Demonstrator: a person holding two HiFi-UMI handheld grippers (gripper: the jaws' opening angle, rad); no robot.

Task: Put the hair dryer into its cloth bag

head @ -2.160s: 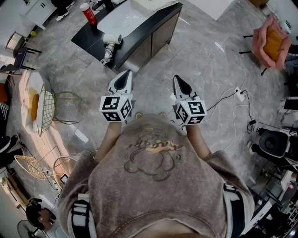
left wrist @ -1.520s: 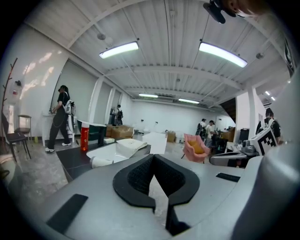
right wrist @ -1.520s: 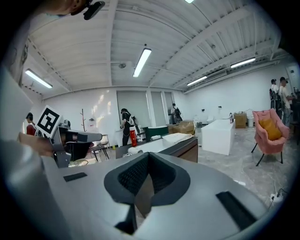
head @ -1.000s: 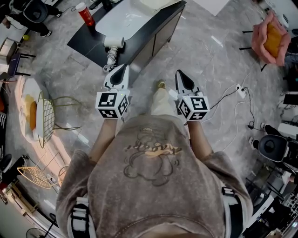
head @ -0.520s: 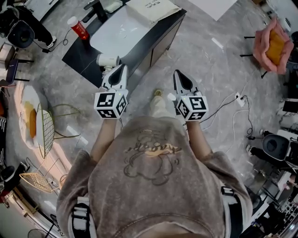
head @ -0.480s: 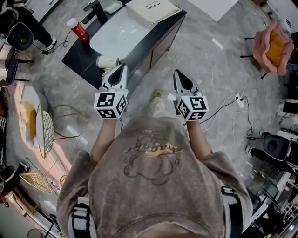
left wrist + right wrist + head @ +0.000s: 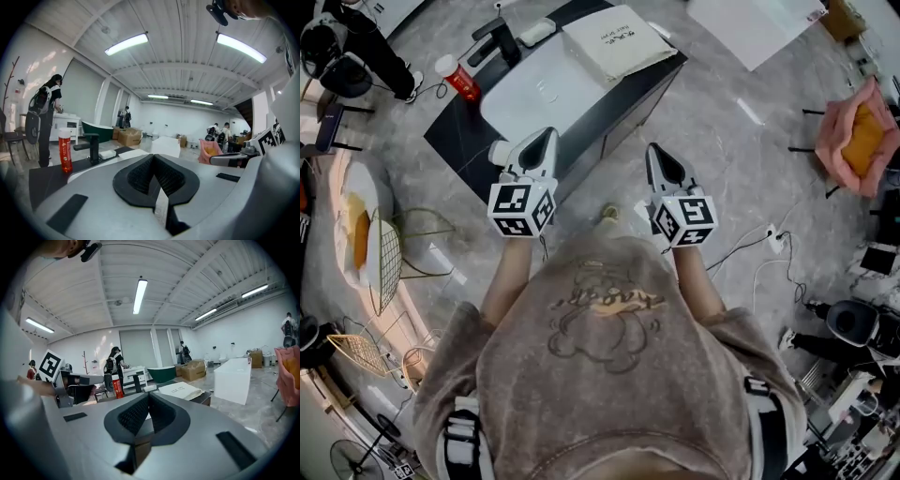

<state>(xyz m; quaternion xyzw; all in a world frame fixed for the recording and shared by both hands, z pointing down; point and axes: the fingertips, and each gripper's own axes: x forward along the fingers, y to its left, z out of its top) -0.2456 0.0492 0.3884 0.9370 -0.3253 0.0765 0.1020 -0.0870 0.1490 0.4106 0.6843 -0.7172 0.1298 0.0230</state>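
Hair dryer (image 7: 500,150) lies at counter (image 7: 464,127) edge, just left of left gripper (image 7: 547,133) tip, untouched. Cloth bag (image 7: 619,42) sits farther ahead, between left gripper and right gripper (image 7: 653,148). Both pairs of jaws closed, empty. Step: approach, no grasp yet. Next, likely: open left jaws, lower onto dryer body.

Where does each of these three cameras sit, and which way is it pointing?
Head view: on the person's head, facing steeply down at the floor and black counter; shows their shirt, left tongs and right tongs.
Left gripper view: rides the left tongs, facing roughly level along their shut jaws toward the counter.
Right gripper view: rides the right tongs, same heading; shut jaws, the left tongs' marker cube at its left.
Shared: all three show the red bottle; head and right gripper views show the cloth bag.
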